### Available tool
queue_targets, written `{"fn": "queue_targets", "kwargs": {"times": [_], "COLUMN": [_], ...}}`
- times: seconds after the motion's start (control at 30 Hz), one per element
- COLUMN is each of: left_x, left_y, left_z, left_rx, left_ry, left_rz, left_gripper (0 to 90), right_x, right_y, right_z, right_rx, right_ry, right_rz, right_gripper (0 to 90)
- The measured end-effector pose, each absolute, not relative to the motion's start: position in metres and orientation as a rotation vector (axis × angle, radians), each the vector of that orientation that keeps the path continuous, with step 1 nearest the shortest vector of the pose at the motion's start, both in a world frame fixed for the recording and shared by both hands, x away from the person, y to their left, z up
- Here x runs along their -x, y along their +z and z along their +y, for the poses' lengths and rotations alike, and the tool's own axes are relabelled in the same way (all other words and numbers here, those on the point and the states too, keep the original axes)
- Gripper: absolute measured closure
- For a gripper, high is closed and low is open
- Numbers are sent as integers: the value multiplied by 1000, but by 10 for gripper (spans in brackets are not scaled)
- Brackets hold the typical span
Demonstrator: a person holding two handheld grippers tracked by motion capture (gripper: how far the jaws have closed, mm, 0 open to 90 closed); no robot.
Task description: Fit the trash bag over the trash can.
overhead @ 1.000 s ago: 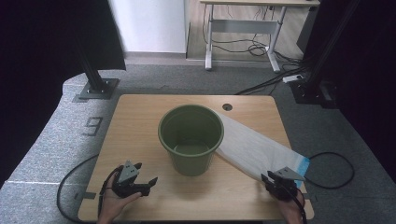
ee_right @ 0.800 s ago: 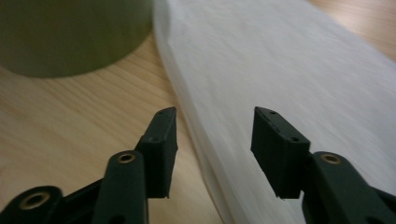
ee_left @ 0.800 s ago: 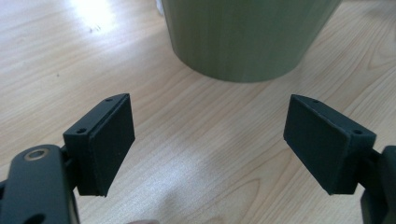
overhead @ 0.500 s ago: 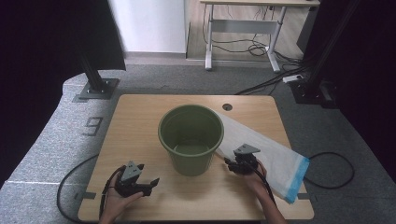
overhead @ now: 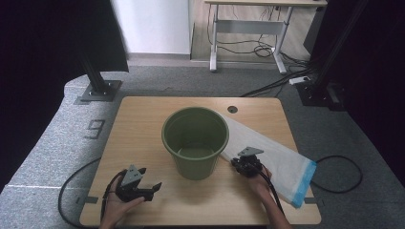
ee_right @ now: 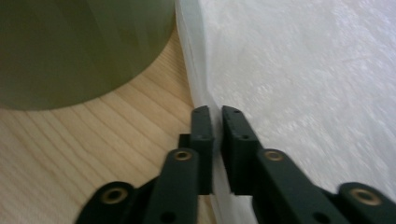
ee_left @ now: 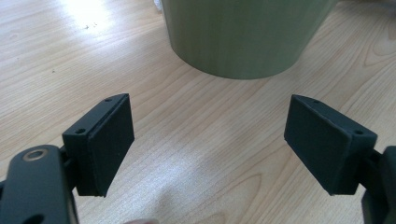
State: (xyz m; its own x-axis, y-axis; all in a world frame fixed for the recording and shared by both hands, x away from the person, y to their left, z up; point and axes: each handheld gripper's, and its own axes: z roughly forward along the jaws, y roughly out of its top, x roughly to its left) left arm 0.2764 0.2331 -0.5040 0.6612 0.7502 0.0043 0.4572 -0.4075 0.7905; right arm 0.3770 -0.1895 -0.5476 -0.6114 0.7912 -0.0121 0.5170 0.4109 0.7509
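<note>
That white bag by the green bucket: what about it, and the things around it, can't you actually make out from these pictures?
- High view: part of the white bag lies behind the green bucket, which hides it.
- Right gripper view: the right tool has just been closing on the bag's edge; the picture's edges cut off the rest of the bag.
- Left gripper view: the bucket's top is cut off by the upper edge.
- High view: the left tool is small, so pad detail is lost.

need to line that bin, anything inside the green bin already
The green bin looks empty: bare inner wall and most of its floor show from the high view. The near rim hides the floor's front strip. The white bag lies flat beside it, its edge pinched in the right gripper.
</note>
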Motion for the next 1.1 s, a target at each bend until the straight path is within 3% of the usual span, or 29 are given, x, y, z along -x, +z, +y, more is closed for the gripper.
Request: {"fn": "queue_targets", "kwargs": {"times": [0.13,0.53,0.77,0.83,0.87,0.9,1.0,1.1], "left_x": [-277,-285,-295,-297,-297,-297,-296,-294], "left_y": [-503,-506,-503,-502,-503,-503,-502,-501], "left_z": [234,228,230,230,231,231,231,231], "left_rx": [-2069,-2098,-2085,-2086,-2086,-2086,-2077,-2071], "left_ry": [464,453,453,452,456,456,470,474], "left_rz": [940,937,927,925,926,926,926,931], "left_gripper": [156,156,157,157,157,158,160,160], "right_x": [-370,-312,-298,-296,-298,-298,-314,-325], "right_y": [-547,-544,-542,-542,-540,-540,-528,-525], "right_z": [-197,-236,-246,-245,-241,-241,-230,-223], "right_rx": [-1147,-1225,-1255,-1237,-1215,-1215,-1166,-1151], "right_ry": [1045,1080,1078,1079,1092,1092,1122,1136], "right_rz": [2302,2271,2259,2272,2266,2266,2222,2226], "right_gripper": [883,884,883,807,653,653,464,425]}}
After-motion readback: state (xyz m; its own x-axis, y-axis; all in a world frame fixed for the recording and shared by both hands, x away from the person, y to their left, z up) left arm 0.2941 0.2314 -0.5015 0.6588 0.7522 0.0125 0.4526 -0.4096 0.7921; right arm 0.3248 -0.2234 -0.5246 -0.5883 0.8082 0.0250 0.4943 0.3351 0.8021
